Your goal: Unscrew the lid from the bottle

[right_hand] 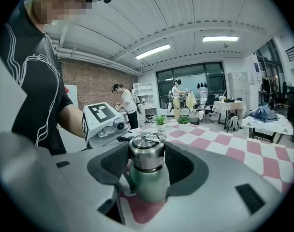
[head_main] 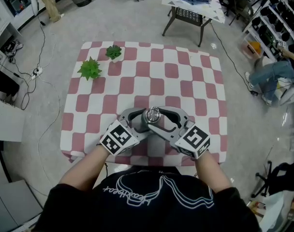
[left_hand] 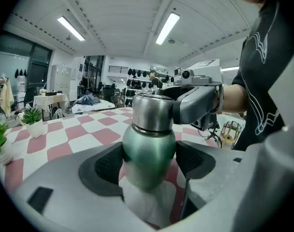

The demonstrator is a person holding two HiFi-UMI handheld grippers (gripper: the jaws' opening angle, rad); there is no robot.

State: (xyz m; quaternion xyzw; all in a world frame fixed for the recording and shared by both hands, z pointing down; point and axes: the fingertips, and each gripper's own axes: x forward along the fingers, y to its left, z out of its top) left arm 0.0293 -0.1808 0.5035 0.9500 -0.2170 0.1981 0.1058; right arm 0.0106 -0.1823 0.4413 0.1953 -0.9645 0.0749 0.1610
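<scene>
Surface: table under a red-and-white chequered cloth (head_main: pixel 185 81), seen from above.
Bottle: green metal bottle with a rounded shoulder (left_hand: pixel 149 151). It stands upright at the near edge of the surface, about mid-width, between the two claws.
Lid: brushed-steel screw lid with a ring handle on top (right_hand: pixel 147 153), still on the bottle neck.
Left claw (left_hand: pixel 148 166): comes in from the near left. Its jaws are closed on the green body just below the shoulder, and both dark ribbed pads press on its sides.
Right claw (right_hand: pixel 147 164): comes in from the near right and sits higher than the left one. Its jaws are set fairly wide around the steel lid. The pad on the left of its own view plainly bears on the lid. The opposite pad looks to be touching too, though that edge is less clear.
Bottle base: hidden behind the claw bodies, so I cannot tell whether it rests on the cloth.
Claw spacing: the two claws meet at the bottle from opposite sides, their marker cubes towards the near edge.
Far left of surface: two small leafy green potted plants, one larger (head_main: pixel 90 69) and one smaller (head_main: pixel 113 52), near each other and well apart from the bottle.
</scene>
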